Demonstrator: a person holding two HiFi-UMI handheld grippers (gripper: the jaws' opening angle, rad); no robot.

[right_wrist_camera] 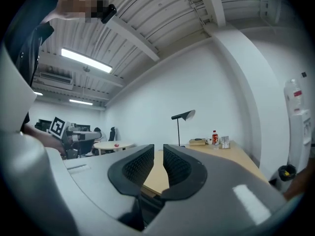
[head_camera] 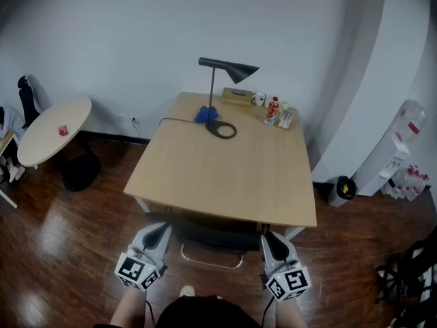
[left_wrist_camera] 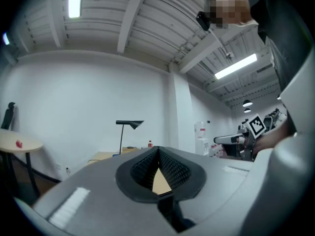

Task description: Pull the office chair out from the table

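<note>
The black office chair [head_camera: 208, 236] sat tucked under the near edge of the light wooden rectangular surface [head_camera: 225, 176], its backrest between the two claws. The left claw [left_wrist_camera: 158, 154] was clenched tip to tip on nothing, while the right claw [right_wrist_camera: 158, 157] stood slightly parted and empty. Each seemed to hover just beside a backrest corner, though contact was unclear.

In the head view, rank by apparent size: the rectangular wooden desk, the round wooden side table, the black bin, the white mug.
1. Rectangular wooden desk, largest.
2. Round wooden side table.
3. Black bin.
4. White mug, smallest.
</note>
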